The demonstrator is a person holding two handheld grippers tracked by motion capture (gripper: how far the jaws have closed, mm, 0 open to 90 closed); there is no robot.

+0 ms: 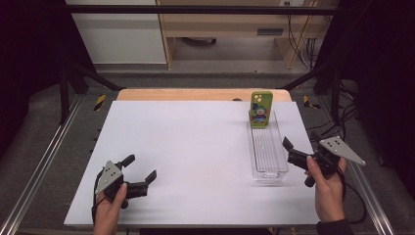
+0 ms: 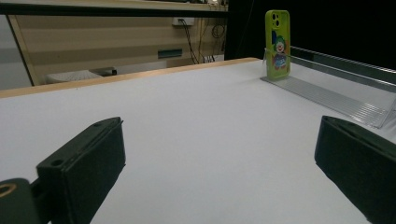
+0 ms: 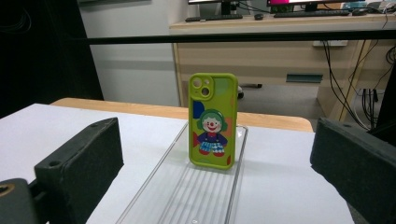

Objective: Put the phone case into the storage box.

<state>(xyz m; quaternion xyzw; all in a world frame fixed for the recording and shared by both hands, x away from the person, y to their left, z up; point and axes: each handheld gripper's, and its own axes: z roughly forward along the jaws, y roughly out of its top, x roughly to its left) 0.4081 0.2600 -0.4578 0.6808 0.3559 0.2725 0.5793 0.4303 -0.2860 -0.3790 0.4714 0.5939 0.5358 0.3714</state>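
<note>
A green phone case (image 1: 260, 108) with a cartoon clown stands upright at the far end of a long clear plastic tray (image 1: 266, 152) on the right side of the white table. My right gripper (image 1: 289, 151) is open just right of the tray's near end, with nothing between its jaws. In the right gripper view the phone case (image 3: 212, 121) faces me from the tray (image 3: 187, 196), ahead of the open gripper (image 3: 215, 158). My left gripper (image 1: 142, 167) rests open near the front left of the table. In its view the phone case (image 2: 277, 44) and tray (image 2: 327, 95) lie far off.
The white table top (image 1: 186, 147) has a wooden strip (image 1: 195, 94) along its far edge. Metal frame rails (image 1: 44, 161) run down both sides, with dark posts at the corners. A wooden desk (image 1: 235, 24) with cables stands beyond the table.
</note>
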